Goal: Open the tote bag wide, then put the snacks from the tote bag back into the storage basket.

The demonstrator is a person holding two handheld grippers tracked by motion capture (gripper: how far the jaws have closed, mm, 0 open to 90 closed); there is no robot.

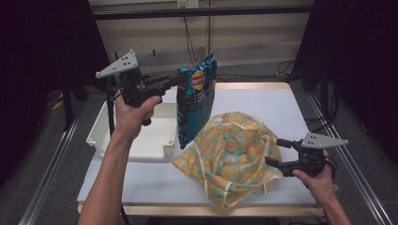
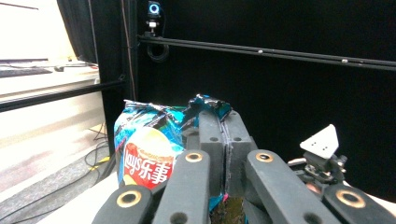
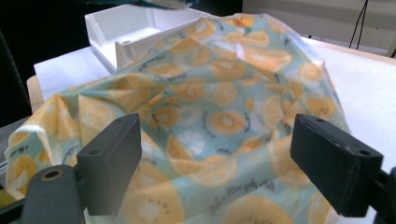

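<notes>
Crisps first, from the high view: a blue Lay's crisp bag (image 1: pixel 195 101) hangs in the air from the left hand-held gripper (image 1: pixel 177 78), pinched at its top corner, with its lower end dangling just above the gap between the white plastic tray (image 1: pixel 141 140) and the orange-slice patterned cloth bag (image 1: pixel 230 157) that lies crumpled on the desk (image 1: pixel 281 108). The crisp bag looks light and puffed, its foil slick and crinkly, so my judgement is that the flat crimped seam is the safest place to hold; squeezing the belly would likely crush what is inside. The right hand-held gripper (image 1: pixel 272 151) sits at the cloth bag's right edge, jaws apart and holding nothing.

Left gripper view: the black jaws are pressed together on the crumpled top seam of the crisp bag (image 2: pixel 147 149), its red and yellow logo facing the camera at the left. The other gripper shows farther off at the right.

Right gripper view: the jaws stand wide apart just above the cloth bag (image 3: pixel 205 107), with the white tray (image 3: pixel 126 35) beyond it. The fabric looks soft and limp, with raised folds; a pinched ridge or the hem would probably give the firmest hold, though I cannot make out its opening.
</notes>
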